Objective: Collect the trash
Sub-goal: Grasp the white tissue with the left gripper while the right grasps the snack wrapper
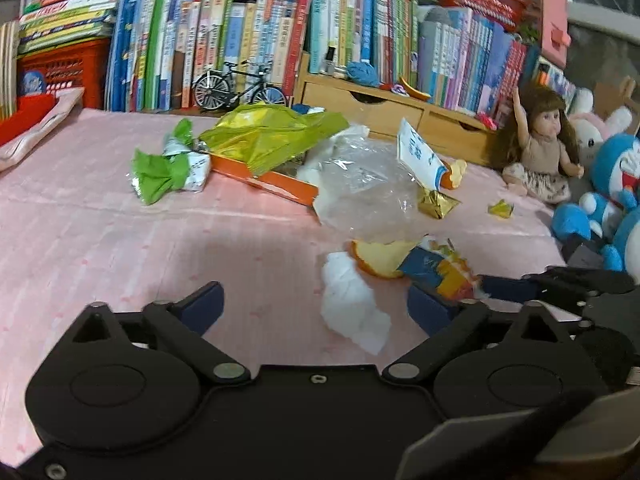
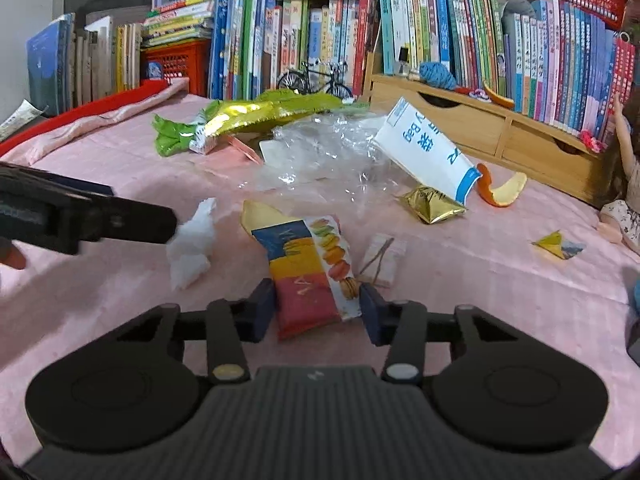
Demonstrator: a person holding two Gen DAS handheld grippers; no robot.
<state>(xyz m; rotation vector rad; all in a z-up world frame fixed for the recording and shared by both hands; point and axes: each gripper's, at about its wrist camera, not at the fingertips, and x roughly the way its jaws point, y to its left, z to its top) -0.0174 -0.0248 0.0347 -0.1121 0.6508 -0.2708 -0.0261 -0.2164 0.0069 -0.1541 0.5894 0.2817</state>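
Right gripper (image 2: 318, 312): I'm clamping its pads onto the snack packet (image 2: 310, 276).
Left gripper (image 1: 316, 306): I'm holding it spread wide around the white tissue (image 1: 352, 300), untouched.

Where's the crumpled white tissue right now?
The crumpled white tissue lies on the pink cloth, left of the macaron snack packet in the right wrist view, just beyond the left gripper.

Tissue (image 2: 192, 240) left of snack packet (image 2: 312, 272)
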